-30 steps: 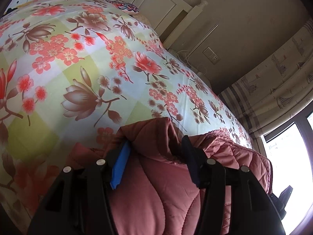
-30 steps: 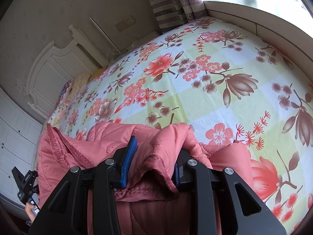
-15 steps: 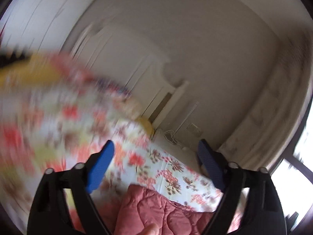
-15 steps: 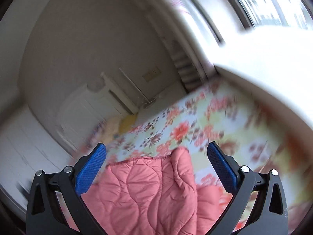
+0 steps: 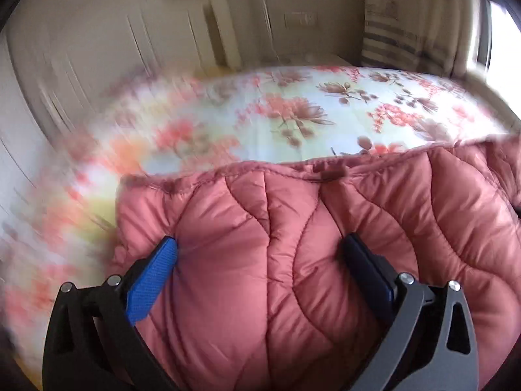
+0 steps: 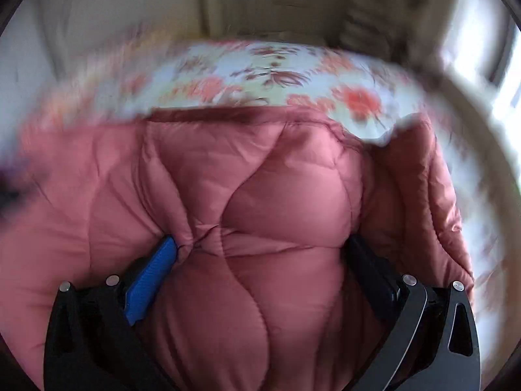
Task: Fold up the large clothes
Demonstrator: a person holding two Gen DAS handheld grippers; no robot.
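Observation:
A pink quilted puffer jacket [image 5: 293,228] lies on a bed with a floral cover [image 5: 276,117]. My left gripper [image 5: 260,247] is open, its blue-padded fingers [image 5: 153,273] wide apart and pressed down on the jacket's padded fabric near its left edge. In the right wrist view the jacket [image 6: 276,195] fills the lower frame. My right gripper [image 6: 260,247] is open too, fingers [image 6: 149,277] wide, with a bulge of quilted fabric between them. Both views are motion-blurred.
The floral bed cover [image 6: 270,71] stretches beyond the jacket. A cream headboard and wall [image 5: 228,26] stand behind the bed. A striped curtain [image 5: 400,42] and bright window are at the right.
Both grippers let go of the jacket folds they pinched, opened wide, swung up, and now sit low on the flat jacket with fabric between the open fingers.

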